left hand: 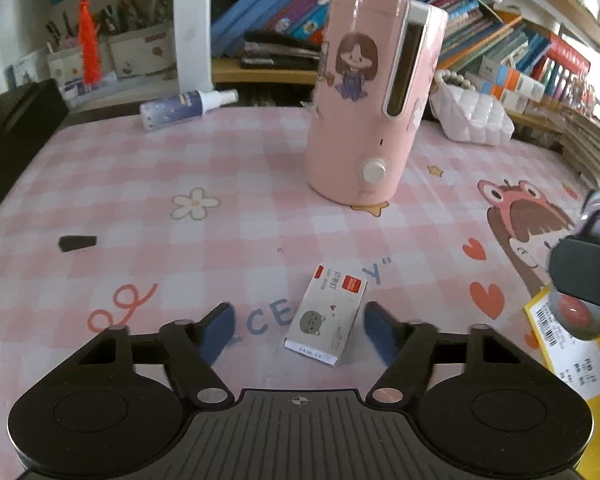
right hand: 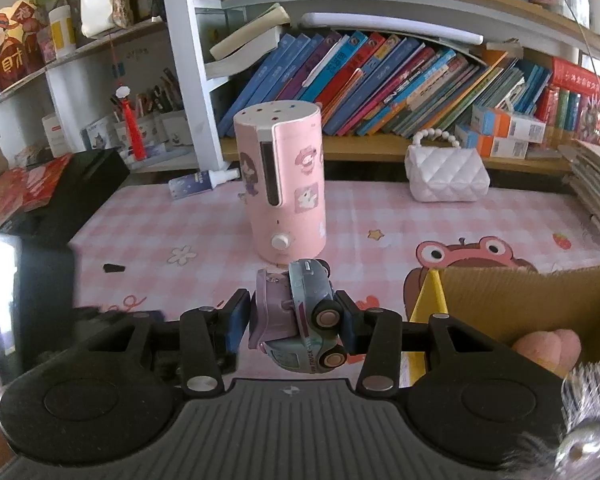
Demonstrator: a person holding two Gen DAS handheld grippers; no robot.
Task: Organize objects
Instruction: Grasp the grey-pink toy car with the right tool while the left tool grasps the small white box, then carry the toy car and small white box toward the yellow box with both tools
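Toy truck lifted, card box straddled

Right hand-held gripper (right hand: 296, 320) pinches the toy truck (right hand: 300, 316); left hand-held gripper (left hand: 296, 320), spread, straddles the small box (left hand: 326, 316) at lower centre on the desk (left hand: 220, 160).

The tall pink cylindrical appliance (left hand: 374, 96) looks like smooth, glossy plastic. The brown open box (right hand: 540, 300) is matt corrugated cardboard. The small white quilted handbag (right hand: 446, 178) has a soft sheen.

Covering the tabletop (left hand: 228, 184): a pink checked cartoon cloth. Standing upright mid-table: a pink humidifier (left hand: 374, 92). Lying near the front: a small white box (left hand: 326, 314). Lying at the back left: a spray bottle (left hand: 184, 108). Sitting back right: a white quilted bag (right hand: 446, 176). Resting left: a small black piece (left hand: 77, 243). Sitting front right: a cardboard box (right hand: 540, 300).
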